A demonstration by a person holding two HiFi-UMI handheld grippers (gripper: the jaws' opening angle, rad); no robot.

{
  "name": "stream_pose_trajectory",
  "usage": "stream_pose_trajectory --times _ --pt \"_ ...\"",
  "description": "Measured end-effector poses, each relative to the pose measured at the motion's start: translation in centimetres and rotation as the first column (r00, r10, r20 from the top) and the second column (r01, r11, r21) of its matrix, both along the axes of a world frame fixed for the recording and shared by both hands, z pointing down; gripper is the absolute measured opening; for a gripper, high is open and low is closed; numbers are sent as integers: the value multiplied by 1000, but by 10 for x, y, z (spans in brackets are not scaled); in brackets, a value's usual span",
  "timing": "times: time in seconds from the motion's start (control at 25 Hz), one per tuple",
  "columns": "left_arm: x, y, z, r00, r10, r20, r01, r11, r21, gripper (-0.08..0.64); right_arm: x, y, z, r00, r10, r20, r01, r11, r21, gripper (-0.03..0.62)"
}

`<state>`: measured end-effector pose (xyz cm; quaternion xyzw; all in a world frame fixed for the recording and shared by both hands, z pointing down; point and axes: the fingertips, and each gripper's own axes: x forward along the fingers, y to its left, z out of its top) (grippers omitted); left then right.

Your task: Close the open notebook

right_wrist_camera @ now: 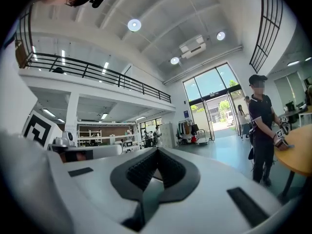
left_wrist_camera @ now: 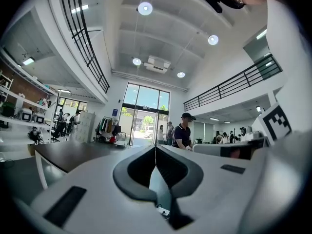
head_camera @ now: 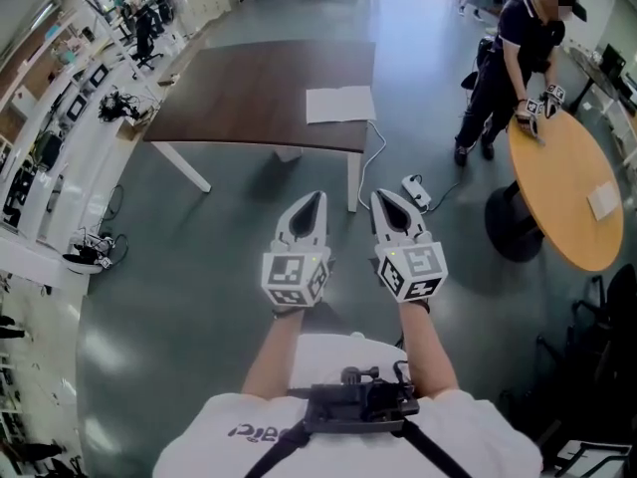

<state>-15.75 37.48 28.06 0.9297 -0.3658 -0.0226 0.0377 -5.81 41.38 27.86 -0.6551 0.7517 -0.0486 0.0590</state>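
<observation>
An open notebook with white pages lies flat near the right front edge of a dark brown table, well ahead of both grippers. My left gripper is held level over the floor, shut with nothing in it; its tips meet in the left gripper view. Beside it my right gripper is also level, shut and empty, as the right gripper view shows. Both point toward the table from some distance.
A round orange table stands at the right with a person leaning on it. A power strip and its cable lie on the floor by the dark table's leg. White shelves run along the left.
</observation>
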Motion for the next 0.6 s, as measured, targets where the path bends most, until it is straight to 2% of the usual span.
stream_pose_trajectory --times 0.28,0.48,0.6 --pt "6 -75 15 1000 -8 -6 8 1000 2 5 0 -77 8 1000 -30 -5 30 999 16 3" --pt "13 -165 -1 999 -2 -37 2 1000 14 5 4 -161 -6 999 -26 -28 27 999 34 3" --pt "13 -216 -8 999 17 -45 -16 1000 13 5 7 -209 -11 1000 6 -11 -6 999 38 3"
